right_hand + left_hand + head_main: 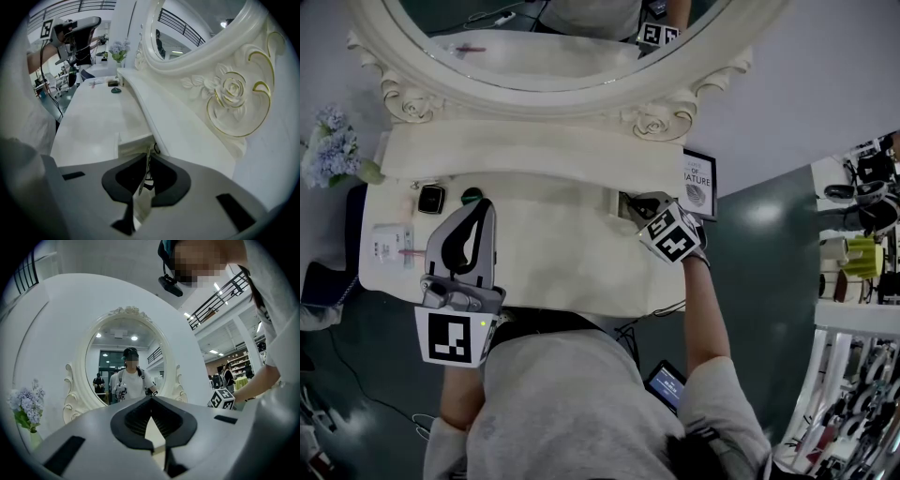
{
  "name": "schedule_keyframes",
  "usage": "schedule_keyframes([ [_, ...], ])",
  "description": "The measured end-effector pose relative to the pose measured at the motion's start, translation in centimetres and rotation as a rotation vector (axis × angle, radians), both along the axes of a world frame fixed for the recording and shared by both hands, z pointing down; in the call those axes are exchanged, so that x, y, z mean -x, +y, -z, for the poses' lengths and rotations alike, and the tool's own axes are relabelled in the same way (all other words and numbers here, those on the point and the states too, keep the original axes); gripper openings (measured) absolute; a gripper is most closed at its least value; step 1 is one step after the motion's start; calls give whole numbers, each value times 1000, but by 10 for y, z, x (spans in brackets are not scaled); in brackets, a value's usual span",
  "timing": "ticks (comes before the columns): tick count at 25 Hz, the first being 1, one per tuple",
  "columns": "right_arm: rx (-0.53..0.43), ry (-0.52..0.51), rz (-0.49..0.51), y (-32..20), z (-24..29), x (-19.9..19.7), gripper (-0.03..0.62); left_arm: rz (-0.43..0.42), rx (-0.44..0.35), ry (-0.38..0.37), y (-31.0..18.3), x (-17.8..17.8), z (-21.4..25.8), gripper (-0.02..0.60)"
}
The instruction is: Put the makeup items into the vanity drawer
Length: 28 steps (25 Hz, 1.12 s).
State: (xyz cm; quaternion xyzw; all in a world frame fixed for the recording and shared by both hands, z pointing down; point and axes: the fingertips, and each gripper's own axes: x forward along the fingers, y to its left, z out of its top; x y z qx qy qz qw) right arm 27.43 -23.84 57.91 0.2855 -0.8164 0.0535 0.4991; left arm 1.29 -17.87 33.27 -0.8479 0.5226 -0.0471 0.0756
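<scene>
Step in hand: by my guess, opening the drawer. No makeup sits in either pair of tongs.
Drawer: a small pale drawer [620, 200] at the right end of the vanity [553, 248], under the back ledge, looks partly out.
Right gripper [634, 206]: closed, tips together at the drawer front. A thin pale sliver shows between them, perhaps the pull.
Left gripper [485, 203]: closed on nothing, held above the left half of the tabletop.
Makeup: far left on the tabletop, well apart from the drawer: a black square compact [431, 199], a dark green round piece [471, 196] and a pink stick [411, 251] on a pale pad [386, 234].
Doing it well: draw the drawer straight and level, far enough to take the compact. Open the left tongs before lowering.
Hard to make out: the drawer's inside is hidden by the right gripper, and a dark cord-like shape beside it is unclear.
</scene>
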Motion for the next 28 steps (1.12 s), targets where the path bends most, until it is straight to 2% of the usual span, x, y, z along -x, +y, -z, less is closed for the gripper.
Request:
schedule_keyframes([
  [6,-30,-28,-40,-2,7,4,34,5,-6,-7,5,10,3,14],
  [8,-55,-55,-67,-2,15,5,34,18,-19,19,5,14,9,14],
  [10,-82,-117,-103,-1,27,13,29,28,-24,40,7,20,13,14],
  [13,-119,-242,-160,3,45,29,28,17,-31,26,11,26,15,14],
  [17,-148,-378,-224,17,62,49,27,23,-59,73,16,34,28,14],
  [19,-167,-434,-258,25,70,60,27,9,-60,61,20,38,30,14],
  [21,-196,-487,-292,32,80,70,27,-9,-56,41,24,42,29,14],
  [24,-244,-555,-332,43,95,83,28,-24,-68,58,29,46,35,14],
  [26,-277,-586,-347,51,107,91,28,-47,-55,31,35,49,30,14],
  [28,-311,-606,-354,59,119,98,28,-55,-67,45,39,52,35,14],
])
